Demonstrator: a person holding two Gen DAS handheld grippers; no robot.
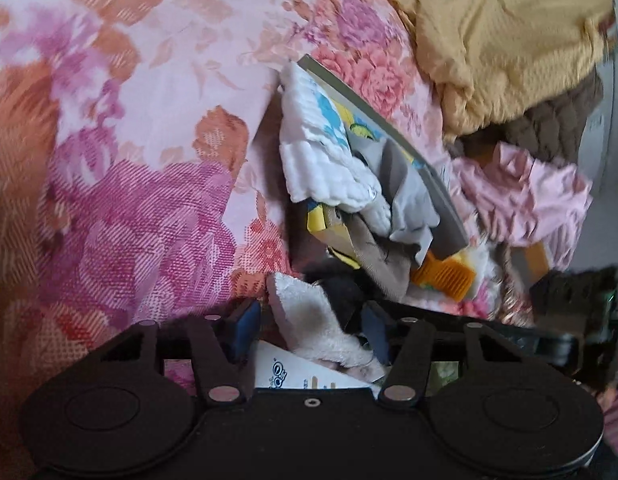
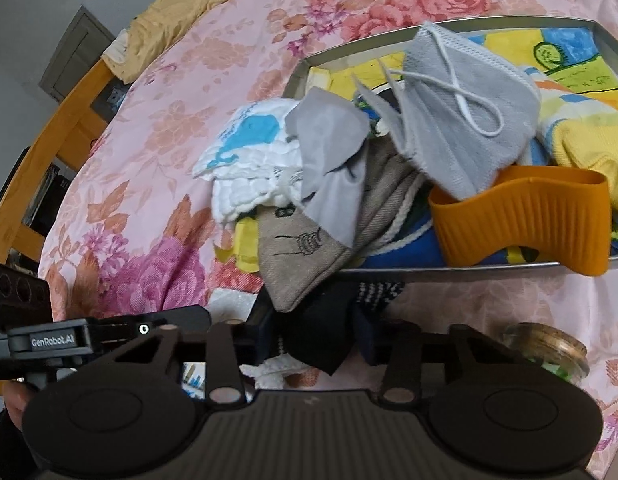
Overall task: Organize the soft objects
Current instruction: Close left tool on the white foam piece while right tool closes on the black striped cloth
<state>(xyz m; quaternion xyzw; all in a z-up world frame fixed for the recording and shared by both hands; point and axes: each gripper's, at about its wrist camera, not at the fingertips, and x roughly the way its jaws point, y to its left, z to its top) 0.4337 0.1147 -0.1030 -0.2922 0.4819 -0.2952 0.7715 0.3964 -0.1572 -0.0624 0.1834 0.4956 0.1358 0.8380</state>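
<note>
A metal tray (image 2: 489, 266) on the floral bedspread (image 2: 149, 160) holds a grey face mask (image 2: 461, 128), an orange ribbed sleeve (image 2: 521, 224), a yellow towel (image 2: 589, 152), a grey cloth (image 2: 329, 160), a beige sock (image 2: 297, 264) and a white quilted cloth (image 2: 245, 160). Below the tray's near rim, my right gripper (image 2: 315, 334) has a black cloth (image 2: 309, 340) filling the gap, with both pads against it. My left gripper (image 1: 309, 330) straddles a cream fuzzy cloth (image 1: 309, 316). Its left pad stands clear of that cloth.
A mustard quilt (image 1: 509, 40) and a crumpled pink garment (image 1: 525, 200) lie beyond the tray. A gold-lidded jar (image 2: 549, 348) sits at the right gripper's right side. A wooden bed rail (image 2: 65, 120) runs along the left. A white printed pack (image 1: 301, 376) lies under the left gripper.
</note>
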